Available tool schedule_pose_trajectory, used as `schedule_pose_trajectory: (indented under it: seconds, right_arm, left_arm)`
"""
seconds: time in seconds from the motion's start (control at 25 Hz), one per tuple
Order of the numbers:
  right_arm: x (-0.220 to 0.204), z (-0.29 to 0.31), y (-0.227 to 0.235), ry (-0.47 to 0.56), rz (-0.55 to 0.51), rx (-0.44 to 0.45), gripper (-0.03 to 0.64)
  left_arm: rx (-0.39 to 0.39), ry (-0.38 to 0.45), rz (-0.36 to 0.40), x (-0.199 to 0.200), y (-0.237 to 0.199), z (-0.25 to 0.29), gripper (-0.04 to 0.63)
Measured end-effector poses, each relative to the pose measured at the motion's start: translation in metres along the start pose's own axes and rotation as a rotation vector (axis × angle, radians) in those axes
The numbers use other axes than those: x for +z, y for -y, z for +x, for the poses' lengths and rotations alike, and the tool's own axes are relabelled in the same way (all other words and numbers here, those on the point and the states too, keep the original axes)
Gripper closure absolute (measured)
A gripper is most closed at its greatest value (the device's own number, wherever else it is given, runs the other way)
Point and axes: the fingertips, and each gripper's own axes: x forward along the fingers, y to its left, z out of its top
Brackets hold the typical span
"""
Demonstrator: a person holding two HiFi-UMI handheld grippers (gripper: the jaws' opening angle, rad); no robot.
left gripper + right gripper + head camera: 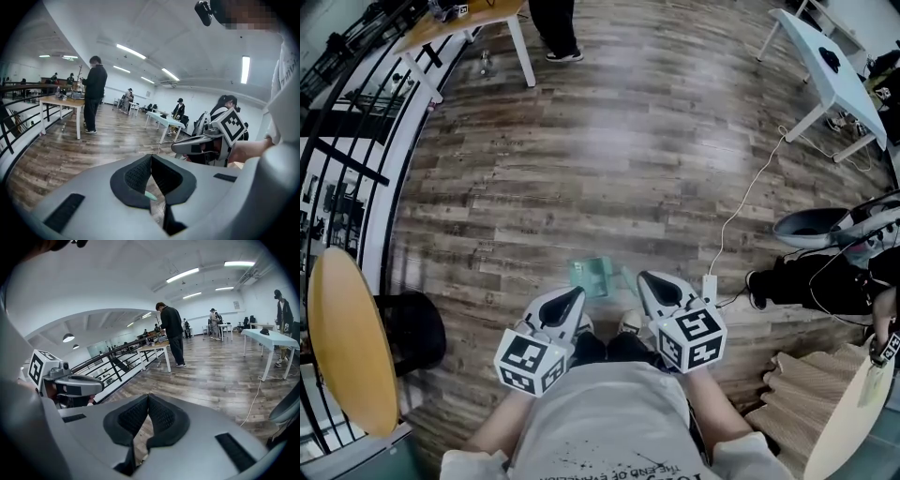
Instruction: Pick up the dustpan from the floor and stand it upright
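Note:
A pale green dustpan (591,275) is on the wood floor just ahead of the person's shoes, between and beyond the two gripper tips; I cannot tell whether it lies flat or stands. My left gripper (574,298) hovers above and just short of it, jaws shut with nothing between them (151,157); a sliver of the green dustpan (151,196) shows below the pads. My right gripper (649,279) is held beside it at the same height, jaws shut and empty (148,396). Each gripper appears in the other's view, the right gripper (201,140) and the left gripper (70,383).
A white cable (750,202) runs to a power strip (710,286) right of the dustpan. White table (825,66) far right, wooden table (469,23) with a standing person (553,28) far left. Black railing (356,141) and a round yellow table (347,337) left; wooden steps (797,394) right.

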Motion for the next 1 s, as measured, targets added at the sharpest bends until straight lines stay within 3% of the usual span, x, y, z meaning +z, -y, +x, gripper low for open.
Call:
schedule_pose_trajectory:
  seconds: [0.28,0.52,1.0]
  right_arm:
    - [0.007,-0.007,-0.010,0.005,0.010,0.055,0.591]
    - [0.012,-0.004,-0.018,-0.009,-0.027,0.078,0.591]
    - [0.001,-0.019,-0.025,-0.009,0.003,0.096,0.591]
  left_arm:
    - [0.009,0.001,-0.004,0.004,0.009,-0.003,0.571]
    - [0.032,0.005,-0.017,0.005,0.007,-0.009,0.571]
    - [0.047,0.020,-0.014,-0.003,0.016,-0.026,0.571]
